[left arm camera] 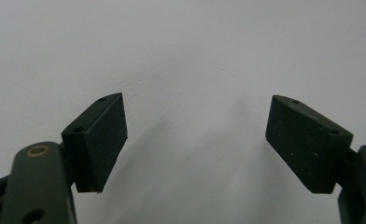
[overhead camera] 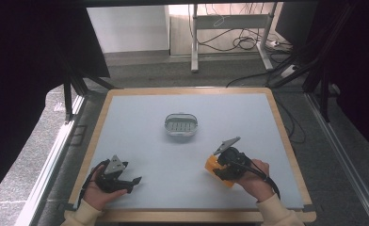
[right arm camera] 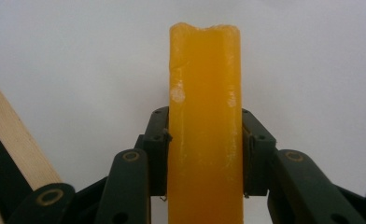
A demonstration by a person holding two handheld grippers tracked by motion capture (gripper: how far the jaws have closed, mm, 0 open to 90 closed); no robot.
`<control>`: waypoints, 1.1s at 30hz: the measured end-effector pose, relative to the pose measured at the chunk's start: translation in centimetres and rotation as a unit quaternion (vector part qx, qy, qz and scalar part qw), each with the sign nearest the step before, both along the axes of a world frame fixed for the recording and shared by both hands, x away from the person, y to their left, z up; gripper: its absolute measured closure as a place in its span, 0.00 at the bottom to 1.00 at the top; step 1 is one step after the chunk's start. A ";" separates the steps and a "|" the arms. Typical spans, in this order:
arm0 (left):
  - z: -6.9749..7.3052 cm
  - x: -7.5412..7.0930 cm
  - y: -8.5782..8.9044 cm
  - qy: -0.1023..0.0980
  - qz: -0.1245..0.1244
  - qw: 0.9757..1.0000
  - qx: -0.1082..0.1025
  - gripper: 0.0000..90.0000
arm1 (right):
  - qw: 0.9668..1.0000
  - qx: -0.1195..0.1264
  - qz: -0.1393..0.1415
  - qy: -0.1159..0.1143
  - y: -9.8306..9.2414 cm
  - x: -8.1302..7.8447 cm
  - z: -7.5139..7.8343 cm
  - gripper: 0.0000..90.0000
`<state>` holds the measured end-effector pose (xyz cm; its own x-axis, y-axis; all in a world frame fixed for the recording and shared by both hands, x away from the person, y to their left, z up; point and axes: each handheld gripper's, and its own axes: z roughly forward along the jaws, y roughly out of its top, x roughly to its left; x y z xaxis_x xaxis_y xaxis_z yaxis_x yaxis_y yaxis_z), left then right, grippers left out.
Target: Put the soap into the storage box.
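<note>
An orange-yellow bar (right arm camera: 204, 79), soap-like and waxy, stands upright between the pads of my right gripper (right arm camera: 204, 154), which is shut on its two flat sides. In the high view the bar (overhead camera: 212, 165) pokes out left of the right gripper (overhead camera: 220, 171), low over the mat at the front right. A small clear oval dish (overhead camera: 180, 124) with a ribbed insert sits at the middle of the mat. My left gripper (overhead camera: 132, 184) rests at the front left, held by a hand. Its pads (left arm camera: 102, 140) stand wide apart over bare mat, so the left gripper (left arm camera: 197, 140) is open with nothing in it.
A grey mat (overhead camera: 145, 141) covers the table, framed by a wooden rim (overhead camera: 286, 141); a strip of that rim (right arm camera: 13, 140) runs close by the right gripper. Beyond the table are desk legs and cables (overhead camera: 234, 42) on the floor.
</note>
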<state>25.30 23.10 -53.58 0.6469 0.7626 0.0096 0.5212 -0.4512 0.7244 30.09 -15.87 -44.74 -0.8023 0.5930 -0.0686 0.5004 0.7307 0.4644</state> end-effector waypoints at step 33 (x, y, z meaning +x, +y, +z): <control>0.3 -0.1 0.1 -0.005 0.004 1.000 -0.009 0.23 | 0.999 0.017 0.028 -0.007 1.0 3.0 2.9 0.68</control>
